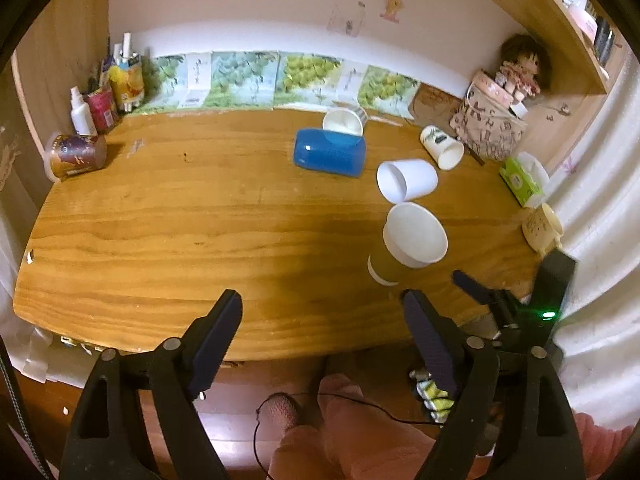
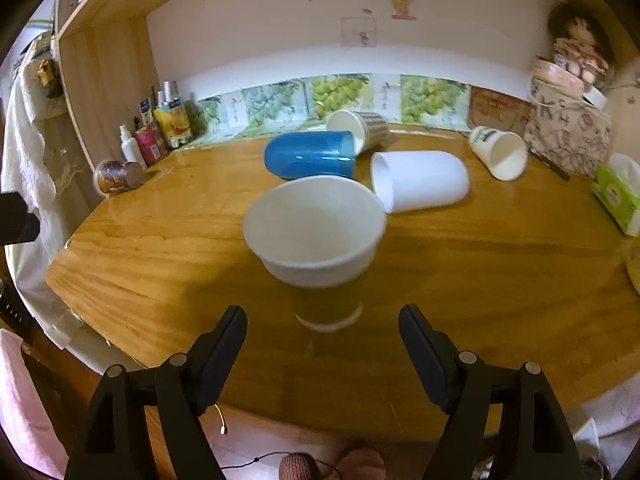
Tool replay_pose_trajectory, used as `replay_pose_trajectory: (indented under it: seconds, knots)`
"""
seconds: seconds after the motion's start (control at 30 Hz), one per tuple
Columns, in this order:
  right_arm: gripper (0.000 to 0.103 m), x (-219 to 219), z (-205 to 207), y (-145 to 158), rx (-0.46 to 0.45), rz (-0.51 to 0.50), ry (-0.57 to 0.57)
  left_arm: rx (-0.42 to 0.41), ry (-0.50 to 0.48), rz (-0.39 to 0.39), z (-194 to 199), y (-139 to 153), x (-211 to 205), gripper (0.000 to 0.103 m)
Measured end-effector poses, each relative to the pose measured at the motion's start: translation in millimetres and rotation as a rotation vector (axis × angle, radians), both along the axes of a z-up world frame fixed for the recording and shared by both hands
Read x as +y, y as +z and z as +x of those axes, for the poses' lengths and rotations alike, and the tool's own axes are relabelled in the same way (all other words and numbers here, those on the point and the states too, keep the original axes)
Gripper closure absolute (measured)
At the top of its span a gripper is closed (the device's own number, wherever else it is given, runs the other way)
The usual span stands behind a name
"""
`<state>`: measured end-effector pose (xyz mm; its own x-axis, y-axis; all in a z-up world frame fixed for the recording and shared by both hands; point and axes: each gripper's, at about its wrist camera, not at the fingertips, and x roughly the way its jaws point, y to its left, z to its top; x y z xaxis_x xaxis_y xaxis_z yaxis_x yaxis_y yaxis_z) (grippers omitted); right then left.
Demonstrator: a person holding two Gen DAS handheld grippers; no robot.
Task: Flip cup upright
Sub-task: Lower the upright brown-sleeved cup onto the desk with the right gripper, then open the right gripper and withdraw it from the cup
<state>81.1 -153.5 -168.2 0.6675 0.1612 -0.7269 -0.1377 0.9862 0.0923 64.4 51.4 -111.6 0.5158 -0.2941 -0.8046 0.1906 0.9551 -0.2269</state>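
Directly ahead of the right gripper (image 2: 322, 330), just beyond the gap between its fingers, a paper cup with an olive-brown sleeve (image 2: 316, 248) stands on the tabletop (image 2: 500, 300), mouth up and base down. Its fingers are spread wide and grip nothing; the cup is apart from both. The cup's outline is slightly blurred, so whether it is fully settled cannot be confirmed.

The left gripper (image 1: 322, 320) is likewise spread and empty, with the same cup forward and to the right of its right finger.

Judgement: for this cup the flip appears complete and released. Farther beyond the fingers, a blue cup (image 2: 310, 155), a white cup (image 2: 420, 180), a patterned paper cup (image 2: 360, 128) and a printed white paper cup (image 2: 498, 152) lie on their sides. If the task covers them, they remain outstanding.
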Motion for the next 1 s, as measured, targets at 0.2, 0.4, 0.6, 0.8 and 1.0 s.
replay_pose_trajectory:
  seconds: [0.2,0.4,0.6,0.8,1.0]
  knots:
    - [0.022,-11.5,-14.4,46.2,0.011,0.021,-0.049,0.003,0.015,0.019,5.2,13.6,0.6,0.015]
    - [0.020,-16.7,-30.8,103.9,0.019,0.024,-0.099,-0.030,0.099,-0.002,-4.2,43.6,-3.3,0.015]
    - [0.018,-24.9,-41.5,142.4,0.049,0.108,-0.121,-0.139,0.170,-0.019,-23.1,79.2,-7.9,0.010]
    - [0.018,-28.6,-56.7,171.1,-0.015,0.126,-0.081,-0.230,0.228,0.076,-37.6,100.8,-20.9,0.002]
    - [0.000,-38.7,-71.7,194.5,-0.111,0.124,-0.098,-0.335,0.280,0.129,-59.5,117.6,-29.8,0.000]
